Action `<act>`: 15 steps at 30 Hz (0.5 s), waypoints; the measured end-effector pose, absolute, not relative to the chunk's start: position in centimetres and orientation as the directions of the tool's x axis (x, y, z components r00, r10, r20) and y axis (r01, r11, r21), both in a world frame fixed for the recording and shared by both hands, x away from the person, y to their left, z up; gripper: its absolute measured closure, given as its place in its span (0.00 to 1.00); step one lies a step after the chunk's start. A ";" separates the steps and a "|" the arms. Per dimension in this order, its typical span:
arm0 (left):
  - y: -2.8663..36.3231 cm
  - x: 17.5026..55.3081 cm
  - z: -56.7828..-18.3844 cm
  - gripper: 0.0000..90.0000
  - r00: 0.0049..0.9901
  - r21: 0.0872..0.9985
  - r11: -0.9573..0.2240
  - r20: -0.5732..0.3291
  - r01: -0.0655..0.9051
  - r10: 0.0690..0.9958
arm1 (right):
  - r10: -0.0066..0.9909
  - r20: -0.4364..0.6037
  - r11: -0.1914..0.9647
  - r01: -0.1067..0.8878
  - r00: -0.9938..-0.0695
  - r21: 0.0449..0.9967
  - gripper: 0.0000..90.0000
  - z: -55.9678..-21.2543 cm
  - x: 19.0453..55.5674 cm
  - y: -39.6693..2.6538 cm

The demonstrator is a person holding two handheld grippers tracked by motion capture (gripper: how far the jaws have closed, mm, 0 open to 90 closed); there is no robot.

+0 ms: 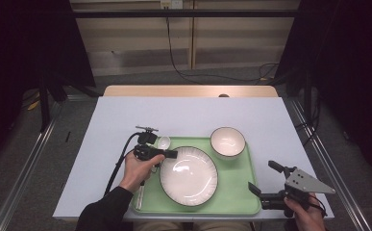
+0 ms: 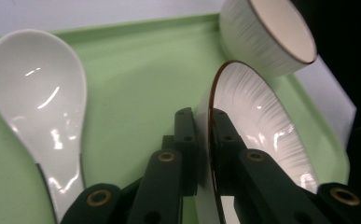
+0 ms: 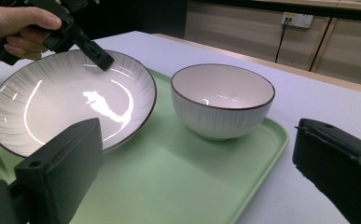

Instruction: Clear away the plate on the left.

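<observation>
Your right gripper (image 1: 259, 179) sat nearest to you, at the near right corner of the table (image 1: 111, 115), just past the edge of the green tray (image 1: 243, 180). Its two black jaws were spread wide apart, and nothing was between them. They pointed toward the tray and the dishes on it.

Your left hand (image 1: 136, 171) came in at the near left side of the tray and held the left gripper (image 1: 170, 154). That gripper was pinching the rim of the big white plate (image 1: 189, 175). In the left gripper view, one jaw was pressed on the inside of the plate (image 2: 267, 126) and the other jaw was on the outside, with the dark rim squeezed tight between them. In the right gripper view, the side of the plate (image 3: 71, 100) with the left gripper (image 3: 96, 53) on it sat higher than the other side, so the plate looked tilted.

The plate was in the middle of the tray, and it took up most of the space there.

A white spoon (image 1: 164, 142) lay on the tray just beside the plate, at the far left corner. In the left gripper view, its shiny scoop (image 2: 38, 88) lay flat on the green, close to the jaws but not touching them.

Farther back, a white bowl (image 1: 228, 142) stood upright at the far right part of the tray. It was near the plate.
</observation>
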State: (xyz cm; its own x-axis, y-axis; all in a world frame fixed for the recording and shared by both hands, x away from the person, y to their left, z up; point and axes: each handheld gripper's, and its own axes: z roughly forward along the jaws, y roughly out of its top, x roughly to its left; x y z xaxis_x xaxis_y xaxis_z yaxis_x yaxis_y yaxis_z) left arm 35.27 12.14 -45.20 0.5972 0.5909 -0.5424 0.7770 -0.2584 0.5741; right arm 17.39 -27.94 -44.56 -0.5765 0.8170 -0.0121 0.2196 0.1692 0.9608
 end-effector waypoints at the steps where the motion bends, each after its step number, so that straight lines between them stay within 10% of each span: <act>1: 12.3 35.3 -45.4 0.93 0.591 0.570 -0.249 -0.558 0.783 0.583 | 0.816 -0.013 0.170 0.219 -0.578 0.961 0.02 -44.6 17.4 -27.9; 15: 12.0 35.4 -45.9 0.93 0.612 0.581 -0.278 -0.521 0.765 0.595 | 0.814 -0.006 0.170 0.229 -0.580 0.959 0.02 -44.6 17.4 -27.9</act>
State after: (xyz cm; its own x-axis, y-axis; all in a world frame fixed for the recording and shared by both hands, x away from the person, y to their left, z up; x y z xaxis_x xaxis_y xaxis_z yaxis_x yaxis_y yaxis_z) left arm 35.36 12.03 -45.87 0.6122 0.5950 -0.5207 0.7647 -0.2782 0.5812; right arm 17.36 -27.87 -44.58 -0.5803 0.8144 -0.0058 0.2287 0.1698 0.9586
